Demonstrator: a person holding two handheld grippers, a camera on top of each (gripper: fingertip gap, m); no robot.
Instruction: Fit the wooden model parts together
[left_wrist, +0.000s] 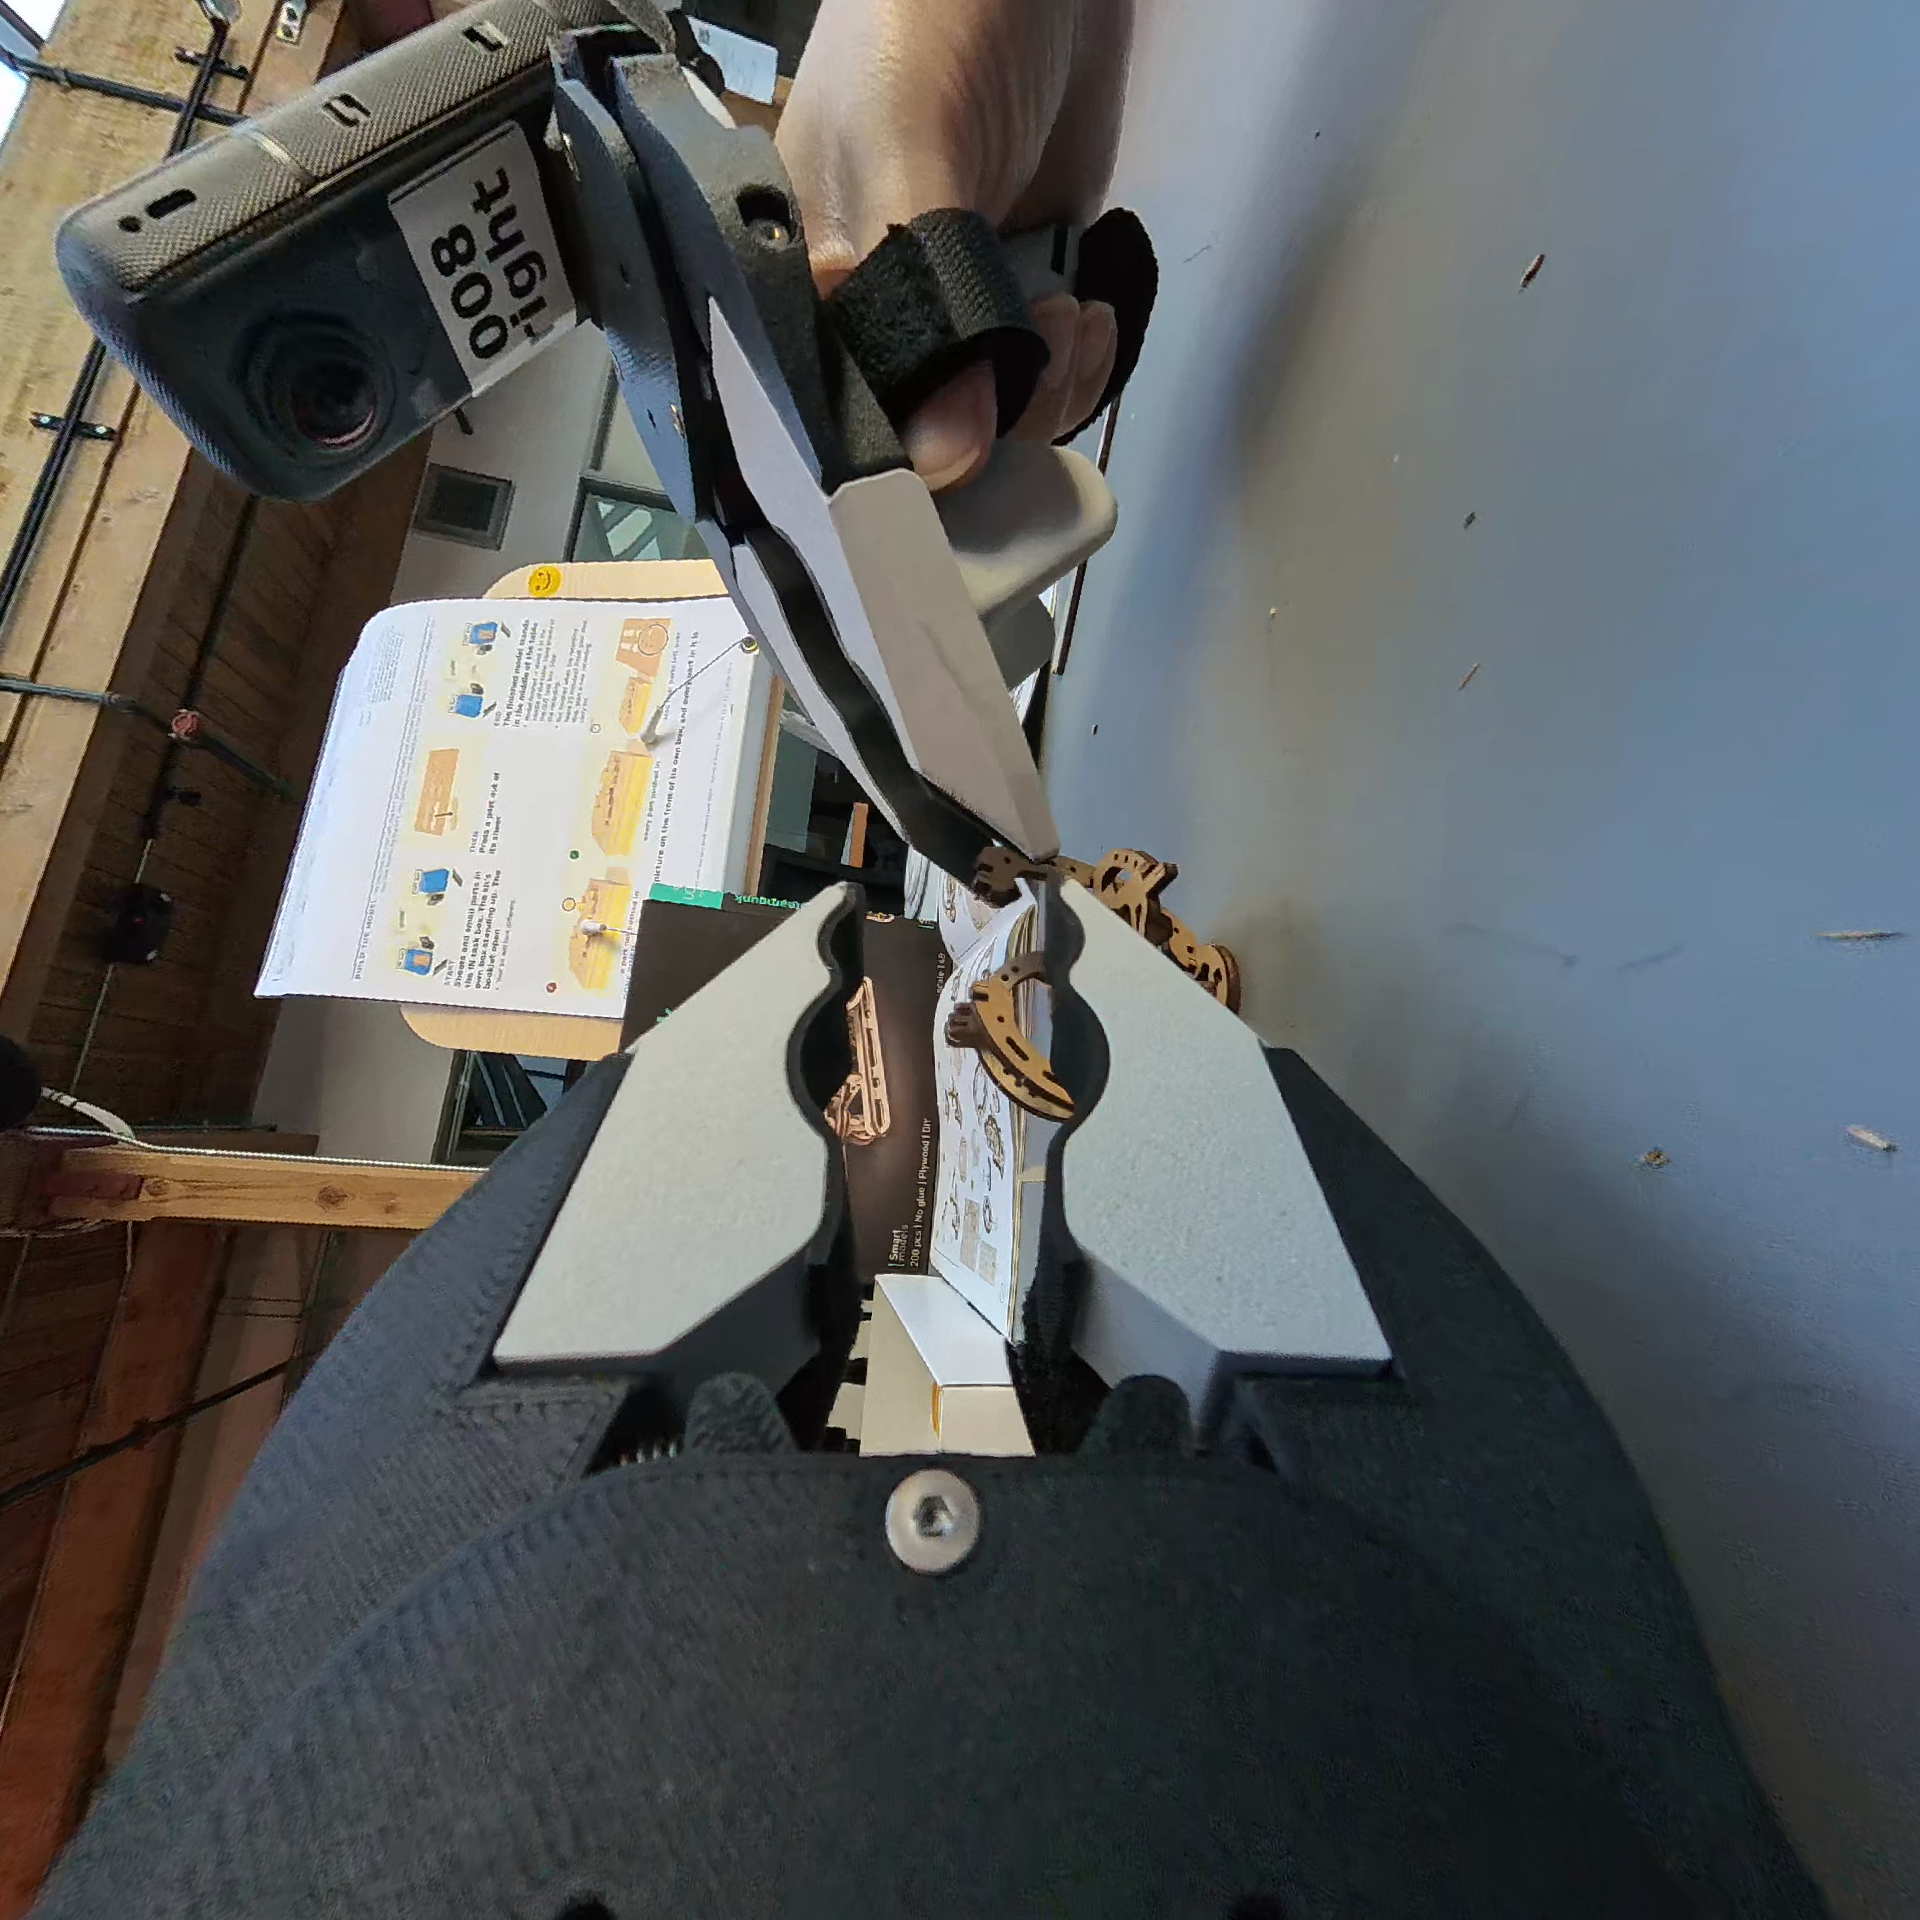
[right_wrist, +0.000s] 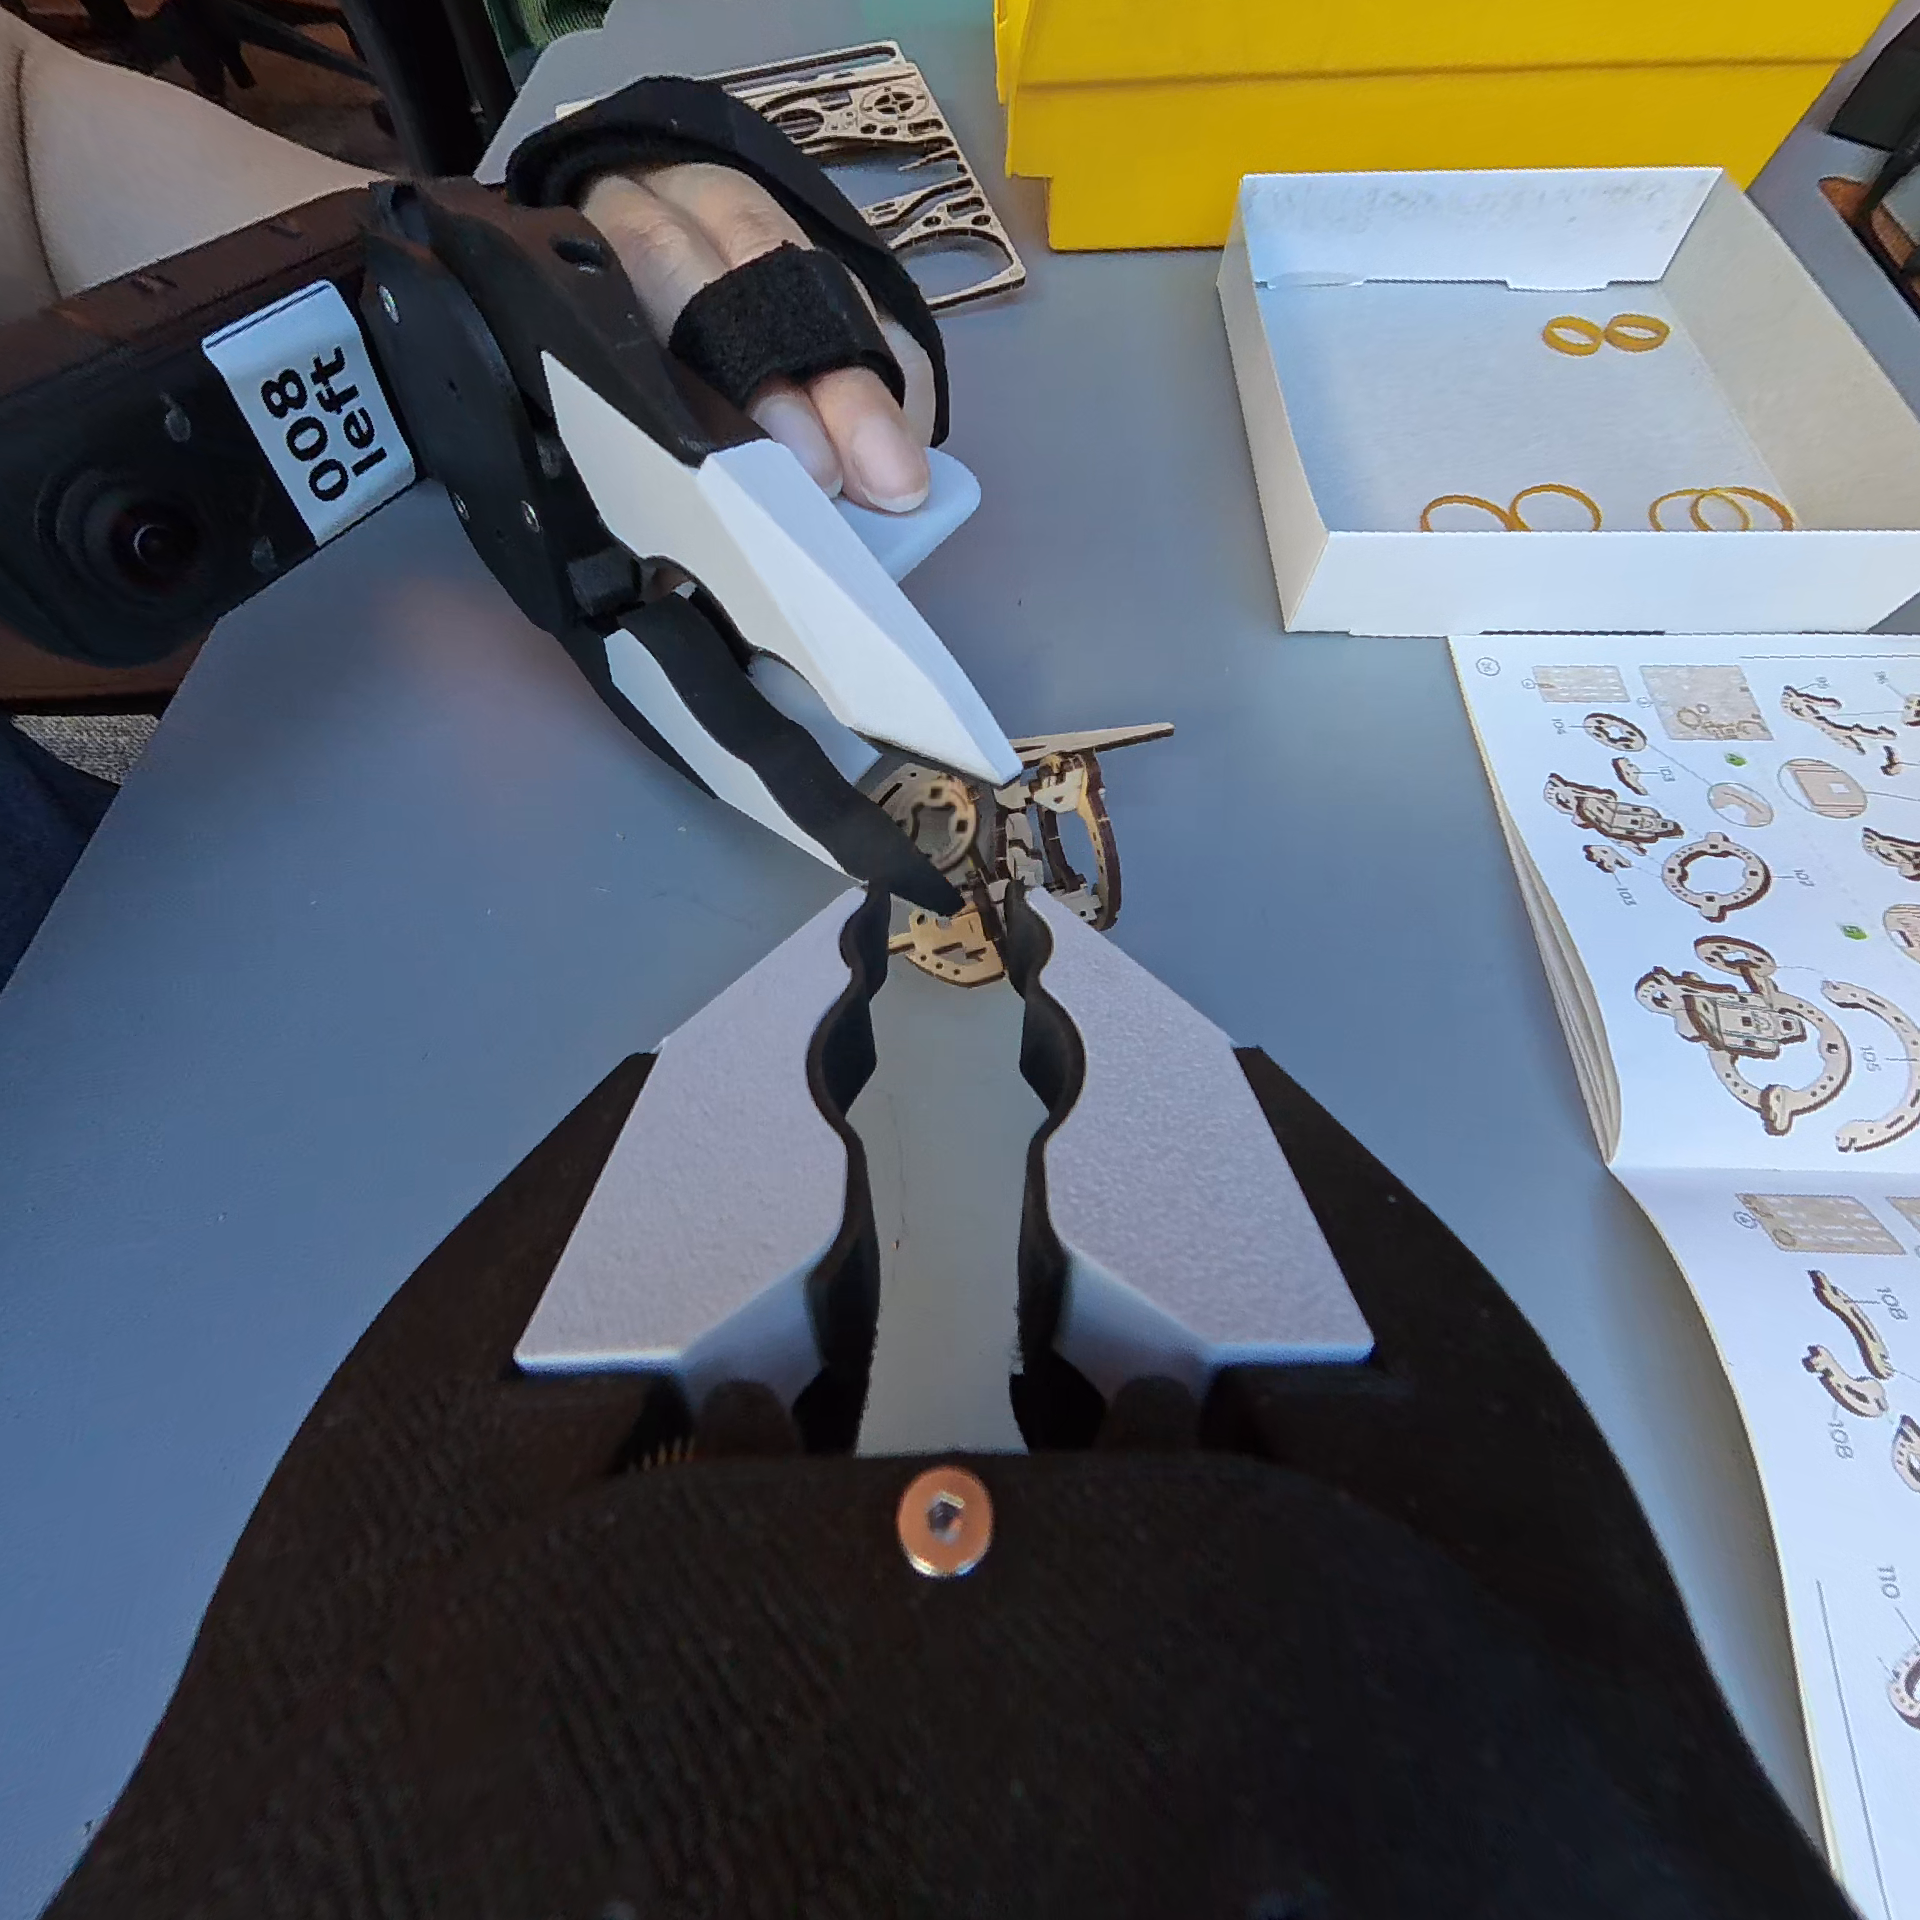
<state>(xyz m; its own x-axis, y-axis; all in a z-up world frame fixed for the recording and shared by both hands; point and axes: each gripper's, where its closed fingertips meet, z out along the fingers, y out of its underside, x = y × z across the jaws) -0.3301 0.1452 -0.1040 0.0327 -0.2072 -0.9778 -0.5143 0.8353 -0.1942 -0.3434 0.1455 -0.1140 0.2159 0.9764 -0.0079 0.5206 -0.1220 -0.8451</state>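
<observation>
- We are finding the wooden model (right_wrist: 997, 852), a partly built plywood assembly, resting on the grey table (right_wrist: 416, 935) between both tools.
- The left gripper (right_wrist: 966, 831) is reaching over it, its fingers spread around the model; whether they are touching the wood, we cannot tell.
- The right gripper (right_wrist: 940, 914) is pinching a small wooden piece (left_wrist: 1003, 871) at its tips.
- We are judging the laser-cut parts light, stiff and brittle at tabs; holding is best by the flat ring plates, not the thin arcs.
</observation>
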